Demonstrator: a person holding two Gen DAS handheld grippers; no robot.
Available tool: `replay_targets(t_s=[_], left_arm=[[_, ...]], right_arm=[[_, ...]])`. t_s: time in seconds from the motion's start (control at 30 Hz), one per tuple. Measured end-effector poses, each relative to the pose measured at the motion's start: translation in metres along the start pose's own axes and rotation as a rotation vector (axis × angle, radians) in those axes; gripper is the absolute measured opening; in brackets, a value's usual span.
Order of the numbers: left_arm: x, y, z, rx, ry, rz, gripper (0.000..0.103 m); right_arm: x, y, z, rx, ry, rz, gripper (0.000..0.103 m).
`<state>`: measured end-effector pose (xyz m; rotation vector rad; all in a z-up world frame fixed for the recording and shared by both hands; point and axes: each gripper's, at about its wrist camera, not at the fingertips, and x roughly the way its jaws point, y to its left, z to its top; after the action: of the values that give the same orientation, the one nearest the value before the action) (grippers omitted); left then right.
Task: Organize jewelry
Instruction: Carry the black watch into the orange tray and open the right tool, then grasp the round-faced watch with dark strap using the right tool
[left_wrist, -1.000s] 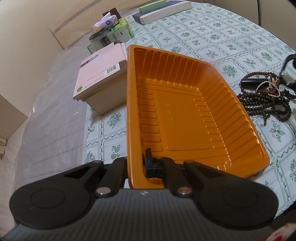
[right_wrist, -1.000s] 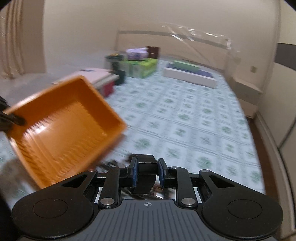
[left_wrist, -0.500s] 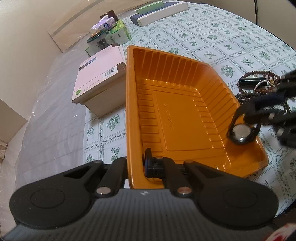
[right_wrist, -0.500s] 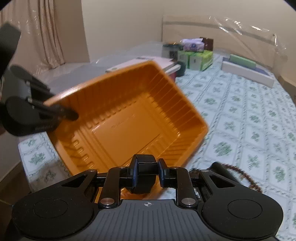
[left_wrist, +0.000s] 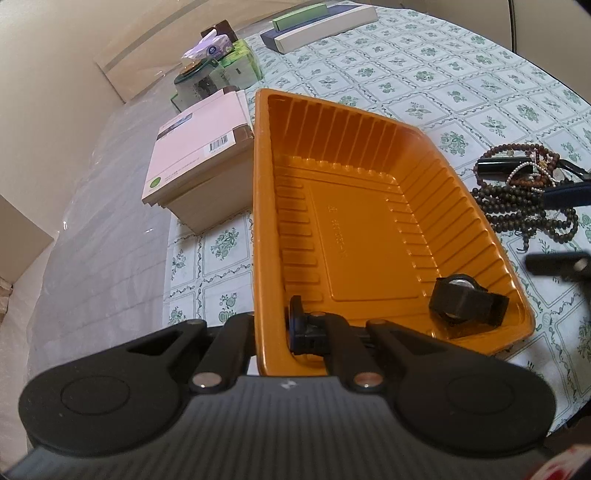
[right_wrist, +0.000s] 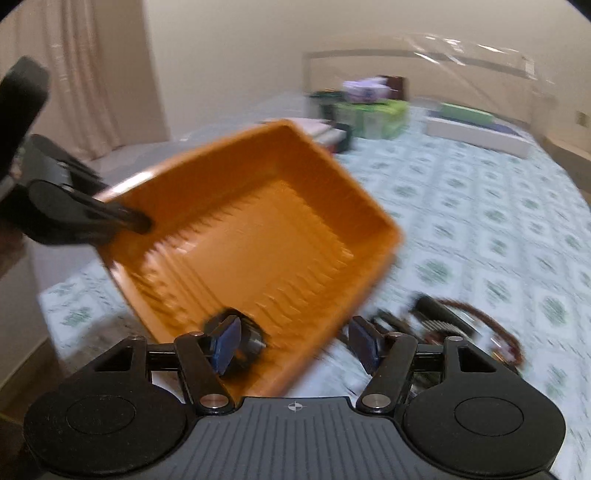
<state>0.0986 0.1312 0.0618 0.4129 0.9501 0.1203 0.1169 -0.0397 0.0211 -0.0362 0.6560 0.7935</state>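
Note:
My left gripper (left_wrist: 271, 332) is shut on the near rim of the orange tray (left_wrist: 369, 173) and holds it. A black watch (left_wrist: 465, 304) lies in the tray's near right corner. My right gripper (right_wrist: 297, 345) is open and empty, just off the tray's (right_wrist: 258, 221) right side; the watch (right_wrist: 247, 341) shows blurred behind its left finger. A pile of dark bead necklaces (left_wrist: 524, 195) with a black tube lies on the cloth right of the tray, also in the right wrist view (right_wrist: 461, 325).
A stack of boxes (left_wrist: 195, 155) stands left of the tray. Tissue packs and a green container (left_wrist: 218, 62) sit further back. Flat long boxes (left_wrist: 321, 22) lie at the far end of the floral tablecloth (left_wrist: 443, 74).
My right gripper brought the watch over the tray, opened and let it go. The watch now lies in the tray. The left gripper kept its hold on the tray.

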Motion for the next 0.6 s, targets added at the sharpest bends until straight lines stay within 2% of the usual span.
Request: replay_targets(t_s=[0.23,0.33,0.47,0.53,0.6], left_arm=[[0.000,0.000,0.000,-0.002,-0.002,-0.001,0.002],[0.000,0.000,0.000,-0.003,-0.002,-0.001,0.002],[0.000,0.000,0.000,-0.002,-0.001,-0.001,0.002],[0.000,0.000,0.000,-0.002,-0.001,0.000,0.002],[0.000,0.001,0.000,-0.001,0.000,0.000,0.002]], right_arm=[[-0.035,-0.064,-0.048,0.169,0.006,-0.232,0.065],[-0.048,-0.090,-0.058,0.215,0.010,-0.319,0.065],[-0.052,-0.109,-0.060,0.224,0.009,-0.352,0.064],[-0.048,-0.112,-0.057,0.194,0.005,-0.348,0.058],[-0.043,-0.114,-0.056,0.159,0.013,-0.352,0.042]])
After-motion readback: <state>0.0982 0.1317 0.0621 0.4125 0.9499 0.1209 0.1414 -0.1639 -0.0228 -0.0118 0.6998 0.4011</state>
